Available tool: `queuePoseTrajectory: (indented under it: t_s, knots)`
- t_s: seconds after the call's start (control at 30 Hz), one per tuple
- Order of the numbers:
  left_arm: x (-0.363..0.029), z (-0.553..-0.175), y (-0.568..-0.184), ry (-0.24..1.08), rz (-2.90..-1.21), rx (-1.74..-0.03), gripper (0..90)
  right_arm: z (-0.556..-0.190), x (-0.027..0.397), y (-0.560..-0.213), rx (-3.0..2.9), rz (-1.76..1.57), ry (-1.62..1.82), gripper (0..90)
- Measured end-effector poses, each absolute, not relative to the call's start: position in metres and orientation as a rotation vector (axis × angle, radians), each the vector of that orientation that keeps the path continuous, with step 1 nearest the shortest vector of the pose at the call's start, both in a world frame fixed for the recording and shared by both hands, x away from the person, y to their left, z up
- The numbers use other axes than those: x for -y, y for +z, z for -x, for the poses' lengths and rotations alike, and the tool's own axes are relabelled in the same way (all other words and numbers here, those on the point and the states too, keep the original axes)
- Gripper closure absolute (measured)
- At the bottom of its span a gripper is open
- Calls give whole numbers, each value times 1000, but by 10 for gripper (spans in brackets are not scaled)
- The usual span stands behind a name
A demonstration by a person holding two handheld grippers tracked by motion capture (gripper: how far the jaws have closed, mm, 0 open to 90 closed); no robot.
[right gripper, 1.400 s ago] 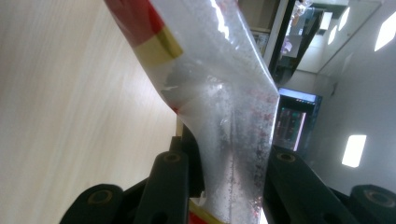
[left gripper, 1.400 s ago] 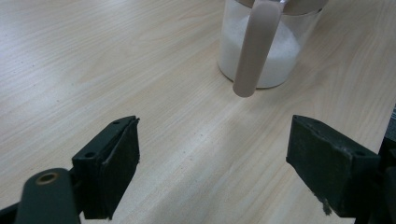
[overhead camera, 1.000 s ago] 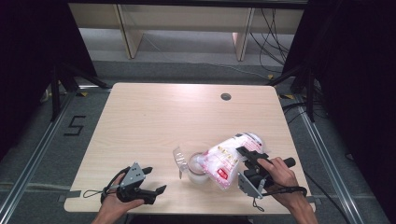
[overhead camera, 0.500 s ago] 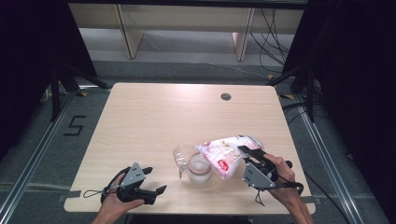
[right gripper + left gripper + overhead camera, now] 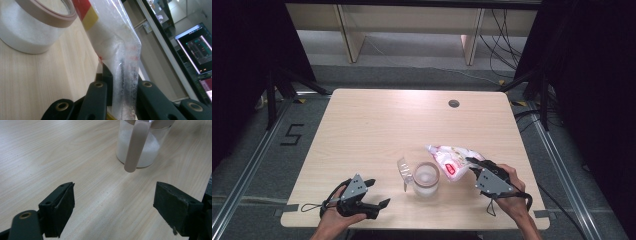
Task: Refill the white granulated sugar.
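**Right jaws pinched on the bag beside the jar, left gripper idle**

Your right hand [image 5: 512, 187] comes in from the bottom right corner of the high view, forearm angled up and inward, wrapped round the right gripper [image 5: 473, 169] with its grey plate facing up. The gripper points toward the table's middle and slightly to your left. Its jaws have just been closing, and the right gripper view shows them clamped on the clear end of the plastic bag [image 5: 117, 57], the film squeezed flat between the two black arms. In the high view the bag [image 5: 451, 159], pink and white with a red patch, lies stretched from the jaws toward the jar [image 5: 426, 178], its far end close to the jar's rim; whether it touches the rim you cannot tell.

The jar stands upright on the table [image 5: 387, 125], near the front edge and between your two hands, partly filled with white grains. A clear lid [image 5: 404, 170] hangs open on its left side. In the left gripper view a pale tab hangs down the jar's [image 5: 147, 147] glass wall.

Your left hand [image 5: 339, 215] rests low at the front left edge, holding the left gripper [image 5: 377, 192] pointed right, toward the jar yet well short of it. Its jaws stand wide apart over bare wood, with nothing between them.
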State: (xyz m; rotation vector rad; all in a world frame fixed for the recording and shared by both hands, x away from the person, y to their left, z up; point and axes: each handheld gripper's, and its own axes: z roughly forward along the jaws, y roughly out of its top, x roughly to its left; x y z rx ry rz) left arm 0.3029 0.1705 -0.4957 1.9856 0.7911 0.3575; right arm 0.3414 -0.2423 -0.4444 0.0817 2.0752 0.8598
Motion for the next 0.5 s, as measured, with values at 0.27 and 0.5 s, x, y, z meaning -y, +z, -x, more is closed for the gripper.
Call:
queuePoseTrajectory:
  t_s: [0.27,0.5]
  knots:
    - [-170,-303,-496,355,-1990,-794,169,-350,245,-452,-2076,-166,985,837]
    - [-169,-303,-496,355,-1997,-787,169,-365,251,-465,-2072,-243,1098,845]
